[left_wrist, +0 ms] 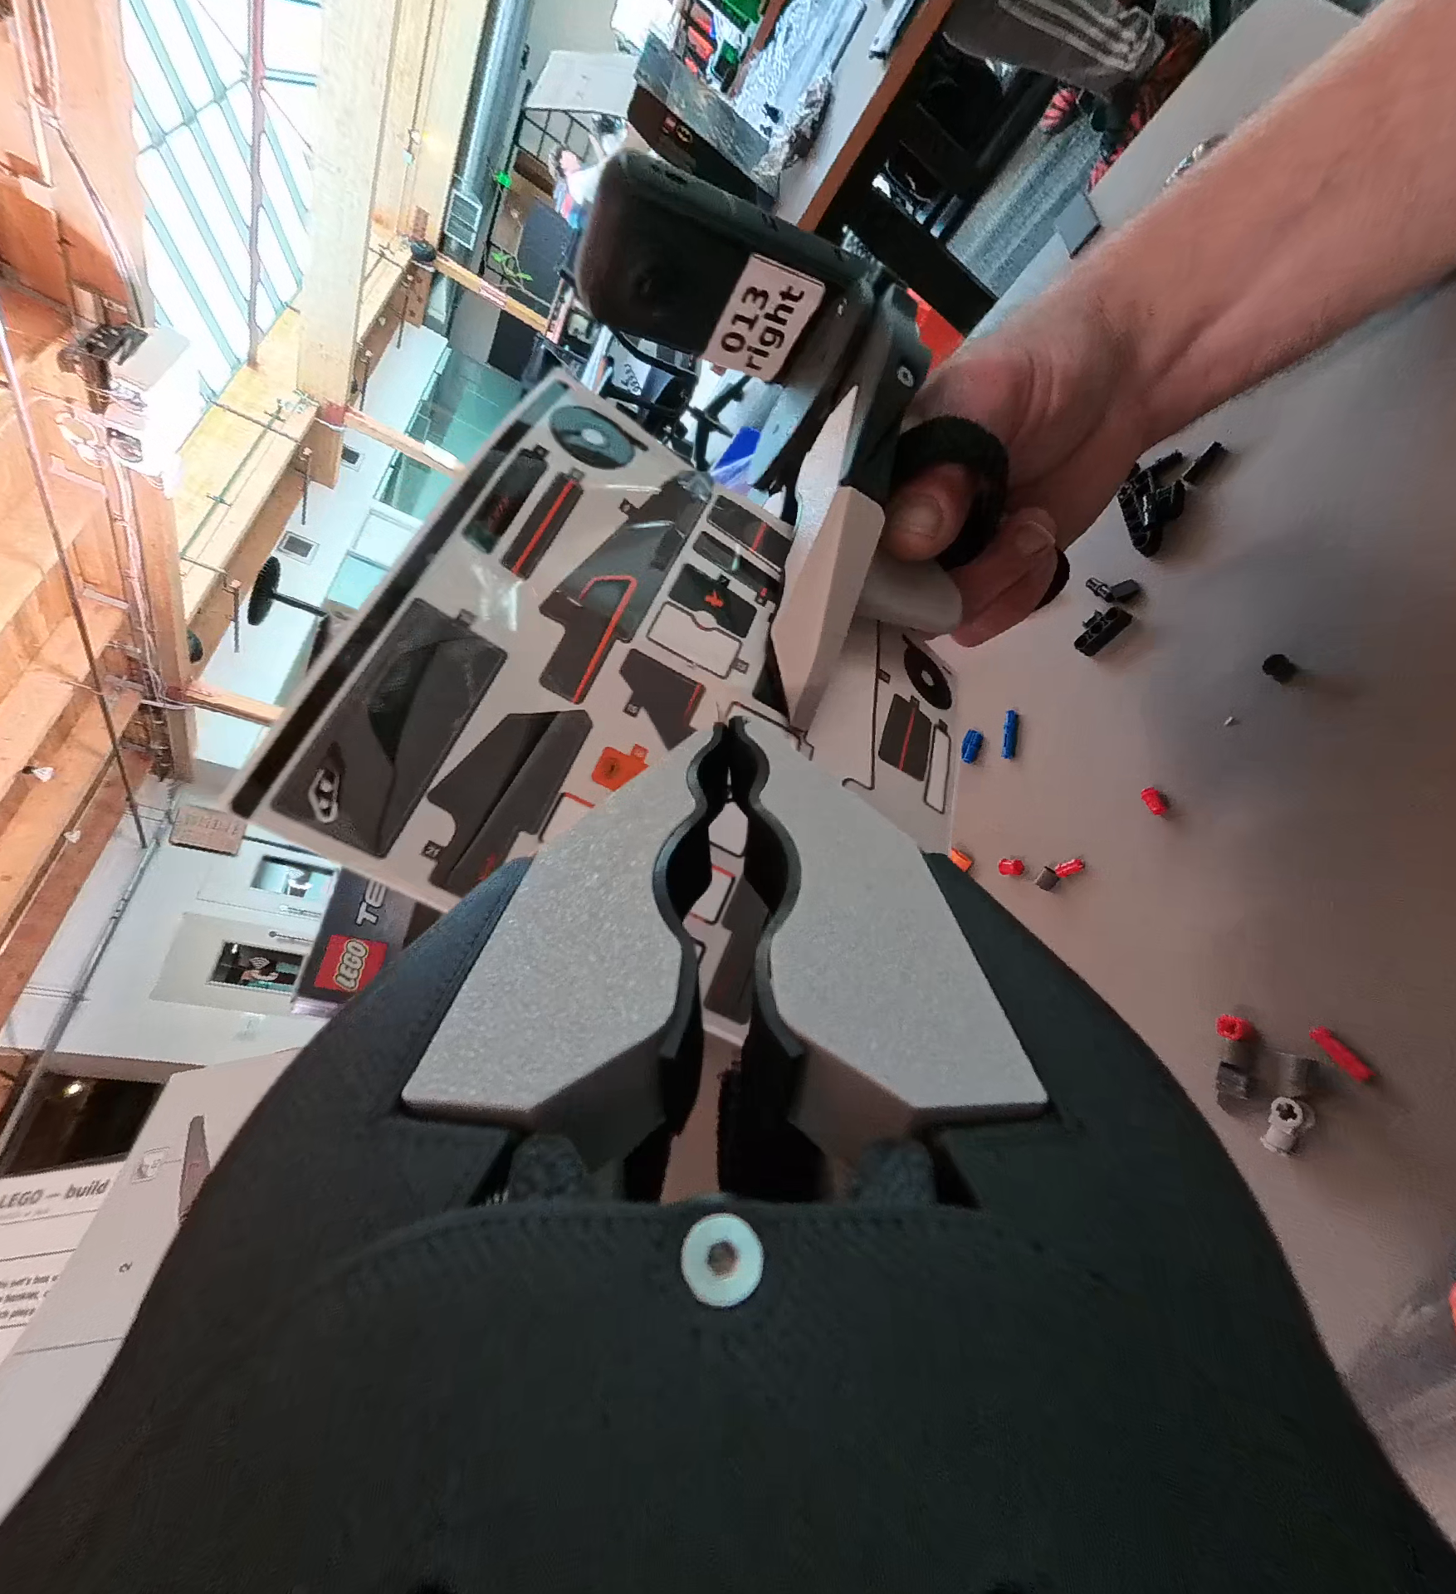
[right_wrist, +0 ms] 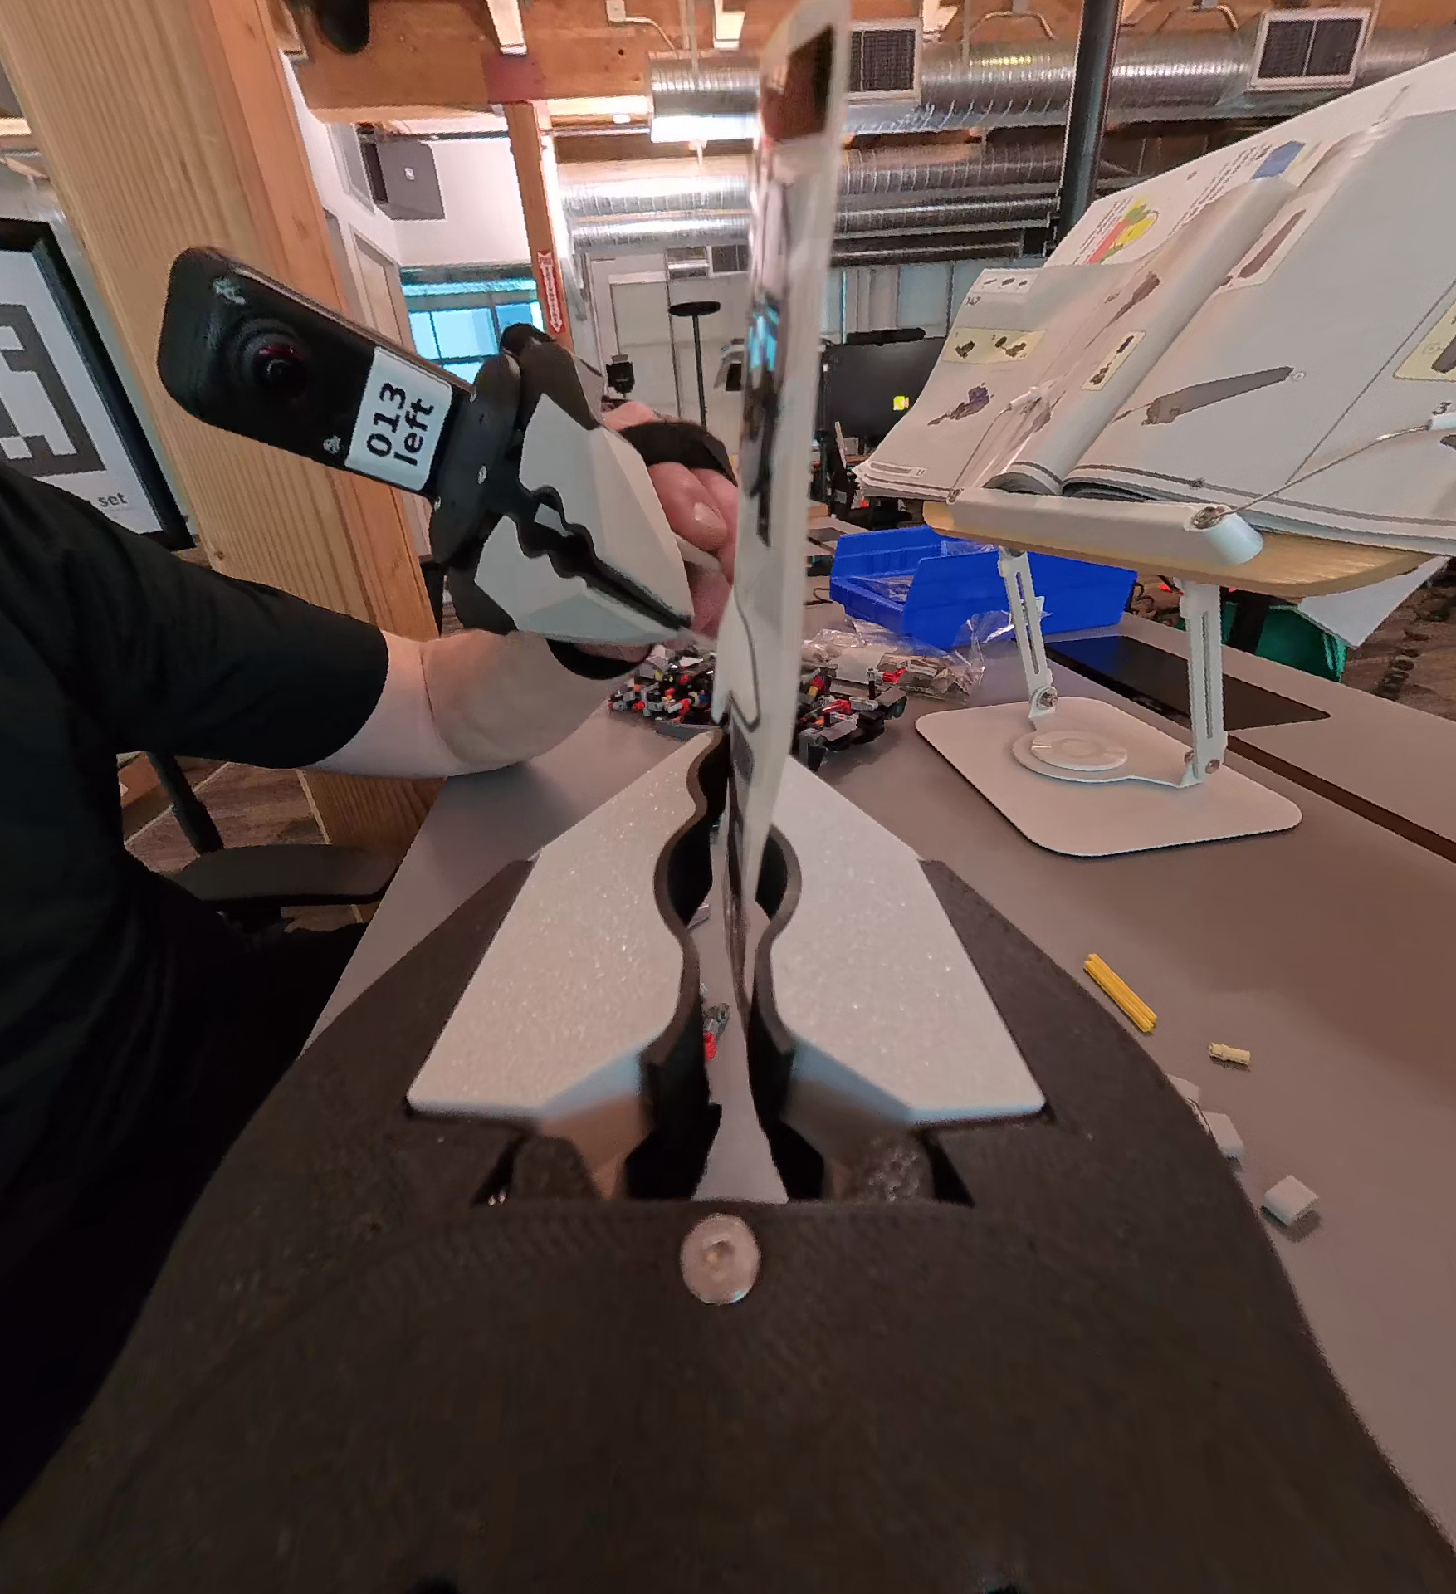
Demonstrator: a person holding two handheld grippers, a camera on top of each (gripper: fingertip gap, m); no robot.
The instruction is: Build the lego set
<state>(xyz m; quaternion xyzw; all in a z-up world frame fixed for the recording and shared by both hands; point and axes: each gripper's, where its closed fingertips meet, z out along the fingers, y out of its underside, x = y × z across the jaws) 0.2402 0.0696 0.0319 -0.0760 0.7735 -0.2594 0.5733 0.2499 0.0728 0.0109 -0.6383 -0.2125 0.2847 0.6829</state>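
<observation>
A sticker sheet [left_wrist: 535, 621] with black, red and white decals is held up above the grey table [left_wrist: 1225, 862]. My right gripper [right_wrist: 750, 763] is shut on its lower edge, and the sheet [right_wrist: 781, 362] stands edge-on between the fingers. In the left wrist view this gripper [left_wrist: 828, 604] clamps the sheet's right side. My left gripper [left_wrist: 729, 729] is shut, with its tips pressed against the face of the sheet. I cannot tell if a sticker is pinched there. In the right wrist view it [right_wrist: 686, 619] meets the sheet from the left.
An open instruction booklet [right_wrist: 1225, 345] rests on a white stand [right_wrist: 1121, 776]. A blue bin [right_wrist: 966, 586] and a pile of Lego parts [right_wrist: 845, 716] lie behind the sheet. Loose red [left_wrist: 1337, 1052], blue [left_wrist: 1009, 733], black [left_wrist: 1147, 500] and grey [left_wrist: 1285, 1121] pieces are scattered on the table, as is a yellow axle [right_wrist: 1121, 992]. Left and right tips are no more than a few centimetres apart.
</observation>
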